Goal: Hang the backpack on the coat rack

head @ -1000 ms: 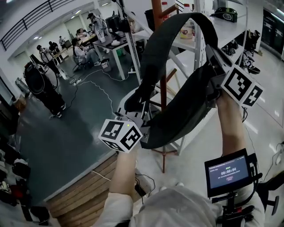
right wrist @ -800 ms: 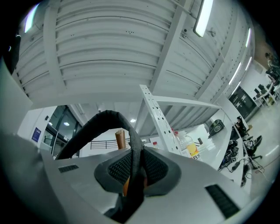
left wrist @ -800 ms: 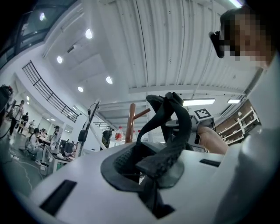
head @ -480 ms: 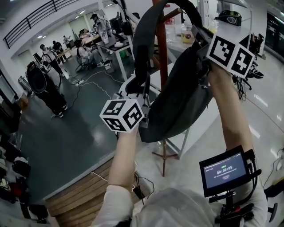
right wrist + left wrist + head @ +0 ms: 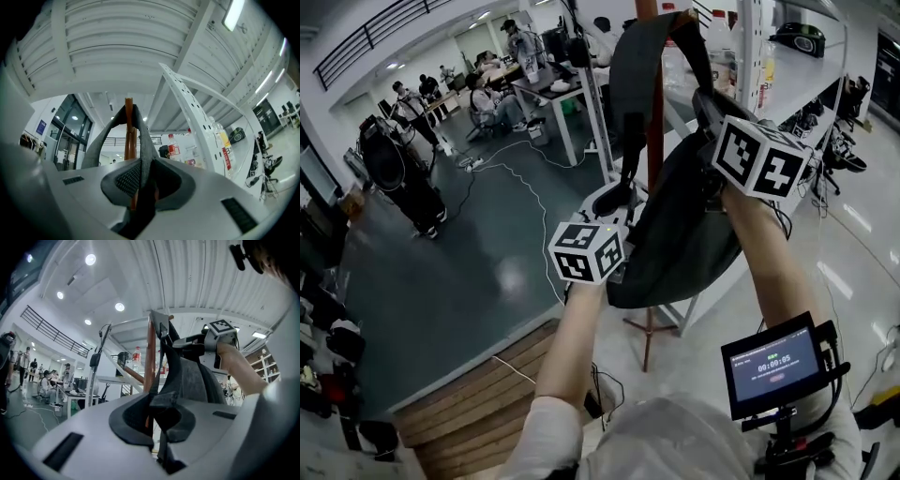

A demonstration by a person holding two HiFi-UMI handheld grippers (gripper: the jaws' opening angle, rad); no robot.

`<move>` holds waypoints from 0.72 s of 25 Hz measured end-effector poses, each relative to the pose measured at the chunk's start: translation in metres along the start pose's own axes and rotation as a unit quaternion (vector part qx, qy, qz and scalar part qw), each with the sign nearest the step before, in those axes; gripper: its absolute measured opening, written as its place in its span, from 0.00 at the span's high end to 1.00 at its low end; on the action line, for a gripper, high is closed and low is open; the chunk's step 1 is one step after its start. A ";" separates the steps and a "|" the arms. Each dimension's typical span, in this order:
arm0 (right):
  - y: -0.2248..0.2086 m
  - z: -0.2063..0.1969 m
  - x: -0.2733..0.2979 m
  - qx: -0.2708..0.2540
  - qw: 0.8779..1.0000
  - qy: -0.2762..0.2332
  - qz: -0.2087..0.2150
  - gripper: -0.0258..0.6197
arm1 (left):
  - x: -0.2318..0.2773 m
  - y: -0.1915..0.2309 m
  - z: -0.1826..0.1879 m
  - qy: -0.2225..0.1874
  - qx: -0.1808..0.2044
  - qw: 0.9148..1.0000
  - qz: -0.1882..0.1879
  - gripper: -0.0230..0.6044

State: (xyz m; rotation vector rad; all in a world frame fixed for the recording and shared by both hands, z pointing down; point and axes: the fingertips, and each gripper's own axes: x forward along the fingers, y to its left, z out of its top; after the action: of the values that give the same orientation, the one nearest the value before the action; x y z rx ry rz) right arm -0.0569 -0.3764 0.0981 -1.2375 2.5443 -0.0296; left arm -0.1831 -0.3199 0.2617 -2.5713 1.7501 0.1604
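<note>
The coat rack [image 5: 654, 141] runs off the head view's upper edge. The backpack [image 5: 675, 244] hides much of its pole.

The screen [image 5: 773, 367] shows a timer that reads 00:00:05; the smaller lines above and below it are too small to read. The labels on the bottles [image 5: 174, 149] cannot be read.

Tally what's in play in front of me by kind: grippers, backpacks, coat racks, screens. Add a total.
Grippers: 2 (left gripper, right gripper)
Backpack: 1
Coat rack: 1
Screen: 1
Total: 5
</note>
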 end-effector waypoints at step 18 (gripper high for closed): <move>0.000 -0.035 0.001 -0.133 0.980 -0.149 -0.005 0.86 | 0.018 -0.003 -0.048 -0.089 0.031 0.995 -0.019 0.95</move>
State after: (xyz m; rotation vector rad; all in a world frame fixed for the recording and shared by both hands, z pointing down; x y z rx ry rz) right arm -0.0675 -0.3813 0.1310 -1.2409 2.3327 0.4723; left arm -0.1708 -0.3394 0.3074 -2.4601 1.6171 0.3196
